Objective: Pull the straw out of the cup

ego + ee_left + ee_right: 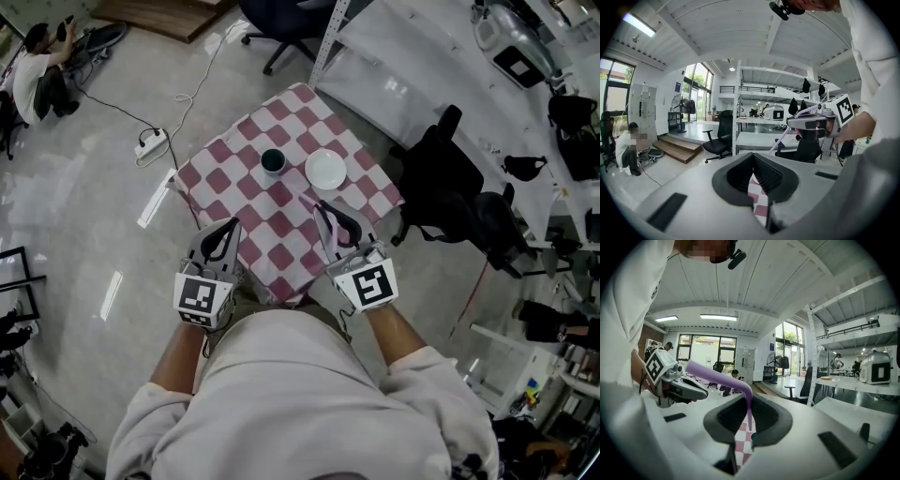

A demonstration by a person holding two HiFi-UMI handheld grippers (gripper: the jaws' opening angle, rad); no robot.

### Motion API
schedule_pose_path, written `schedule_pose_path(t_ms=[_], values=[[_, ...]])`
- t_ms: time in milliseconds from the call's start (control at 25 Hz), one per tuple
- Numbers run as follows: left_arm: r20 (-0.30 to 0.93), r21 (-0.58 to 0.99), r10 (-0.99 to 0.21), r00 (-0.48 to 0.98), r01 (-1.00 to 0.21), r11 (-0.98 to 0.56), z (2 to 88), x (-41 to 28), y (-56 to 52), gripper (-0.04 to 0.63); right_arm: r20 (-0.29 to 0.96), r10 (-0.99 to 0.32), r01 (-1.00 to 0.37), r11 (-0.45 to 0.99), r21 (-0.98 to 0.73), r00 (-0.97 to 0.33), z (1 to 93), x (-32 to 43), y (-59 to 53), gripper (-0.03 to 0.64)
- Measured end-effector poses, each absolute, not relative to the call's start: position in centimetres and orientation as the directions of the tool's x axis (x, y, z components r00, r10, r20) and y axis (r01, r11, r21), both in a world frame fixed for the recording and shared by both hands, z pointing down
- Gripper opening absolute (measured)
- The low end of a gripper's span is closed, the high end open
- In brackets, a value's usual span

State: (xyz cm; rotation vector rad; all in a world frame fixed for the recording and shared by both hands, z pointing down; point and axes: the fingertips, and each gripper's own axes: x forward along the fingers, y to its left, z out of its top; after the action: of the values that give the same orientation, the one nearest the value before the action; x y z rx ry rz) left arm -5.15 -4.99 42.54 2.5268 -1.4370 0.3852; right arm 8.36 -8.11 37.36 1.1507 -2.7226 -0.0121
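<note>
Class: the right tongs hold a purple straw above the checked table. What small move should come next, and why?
Probably lower the right tongs toward the table and lay the straw down beside the cup. The straw is pinched in the tongs, well clear of the dark cup, which stands without it next to the white plate, so the pull looks done.

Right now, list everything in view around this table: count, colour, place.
table: one, red-and-white checked cloth, ahead of the person
cup: one, dark, on the table
plate: one, white, right of the cup
straw: one, purple, bent, in the right gripper
chairs: at least two, black, right of and beyond the table
power strip: one, white, floor left of the table
bystander: one, seated on the floor, far left
left gripper: black jaws, shut, empty
right gripper: black jaws, shut on the straw
</note>
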Motion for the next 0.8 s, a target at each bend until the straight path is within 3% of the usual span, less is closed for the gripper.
schedule_pose_path(t_ms=[800], values=[[0.316,0.042,-0.794,0.52,-0.844,-0.535,42.1,-3.8,-4.8,0.005,0.148,-0.724,-0.723,0.687,0.072,-0.673,36.2,9.5,-6.9,0.032]])
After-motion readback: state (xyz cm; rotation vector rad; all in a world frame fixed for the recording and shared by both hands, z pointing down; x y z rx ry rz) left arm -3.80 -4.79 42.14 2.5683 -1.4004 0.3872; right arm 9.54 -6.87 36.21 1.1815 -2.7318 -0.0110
